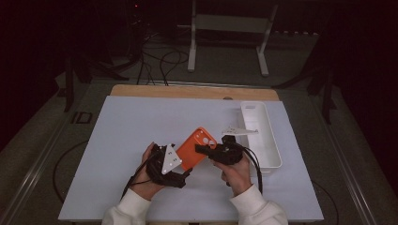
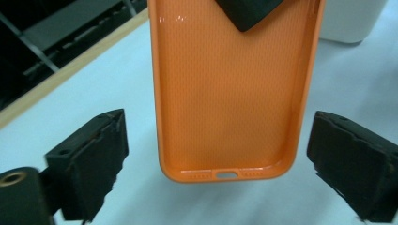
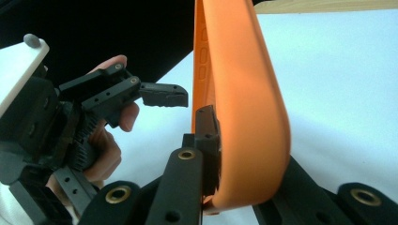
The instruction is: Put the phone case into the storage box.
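Observation:
An orange phone case [image 1: 195,146] hangs tilted above the white mat, between my two hands. My right gripper [image 1: 202,150] is shut on its upper part; in the right gripper view one jaw presses inside the case [image 3: 244,103] and the other sits behind its back. The right gripper's black jaw tip [image 2: 248,11] shows against the case's textured inside [image 2: 230,93]. My left gripper [image 2: 223,145] is open, with its jaws standing on either side of the case's port end, clear of both edges. The left gripper [image 3: 162,96] shows beside the case's edge.
A white tray [image 1: 270,140] lies on the mat's right side, close behind my right hand. The white mat [image 1: 141,126] covers a wooden table [image 1: 187,90]. Cables and a white stand [image 1: 192,47] lie on the dark floor beyond the table.

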`<state>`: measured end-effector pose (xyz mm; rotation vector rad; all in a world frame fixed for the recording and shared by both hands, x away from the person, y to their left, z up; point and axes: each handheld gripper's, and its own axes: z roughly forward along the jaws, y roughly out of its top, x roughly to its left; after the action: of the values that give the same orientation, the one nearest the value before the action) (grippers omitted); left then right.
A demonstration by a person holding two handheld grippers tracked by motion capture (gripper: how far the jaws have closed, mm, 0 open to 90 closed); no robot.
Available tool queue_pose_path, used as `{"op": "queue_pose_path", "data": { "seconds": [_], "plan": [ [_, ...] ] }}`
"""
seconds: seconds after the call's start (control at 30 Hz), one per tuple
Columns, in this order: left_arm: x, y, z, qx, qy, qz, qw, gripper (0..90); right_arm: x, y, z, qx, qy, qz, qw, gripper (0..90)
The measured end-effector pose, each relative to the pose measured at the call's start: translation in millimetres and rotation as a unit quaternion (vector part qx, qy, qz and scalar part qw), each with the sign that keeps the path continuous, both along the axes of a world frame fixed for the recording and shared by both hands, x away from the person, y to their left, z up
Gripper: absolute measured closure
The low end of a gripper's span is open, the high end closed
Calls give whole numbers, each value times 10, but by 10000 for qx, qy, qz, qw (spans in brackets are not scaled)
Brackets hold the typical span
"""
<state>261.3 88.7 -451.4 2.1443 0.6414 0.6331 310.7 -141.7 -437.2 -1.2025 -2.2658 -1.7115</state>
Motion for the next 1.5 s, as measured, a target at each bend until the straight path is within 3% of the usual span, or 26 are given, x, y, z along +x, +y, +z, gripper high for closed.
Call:
{"op": "queue_pose_path", "data": {
  "seconds": [0.37, 0.53, 0.9, 1.5],
  "plan": [
    [17, 54, 37, -162, 184, -83, 9997, 31, -13, 7, 1, -239, -163, -5, 9996, 842],
    [31, 95, 58, -334, 311, -123, 9989, 29, -31, -11, 19, -436, -317, -4, 9985, 842],
    [46, 105, 51, -411, 483, -262, 9976, 29, -55, -53, 52, -568, -450, 5, 9974, 842],
    [78, 154, 30, -694, 790, -540, 9930, 35, -129, -46, 153, -775, -791, 296, 9934, 839]
  ]
}}
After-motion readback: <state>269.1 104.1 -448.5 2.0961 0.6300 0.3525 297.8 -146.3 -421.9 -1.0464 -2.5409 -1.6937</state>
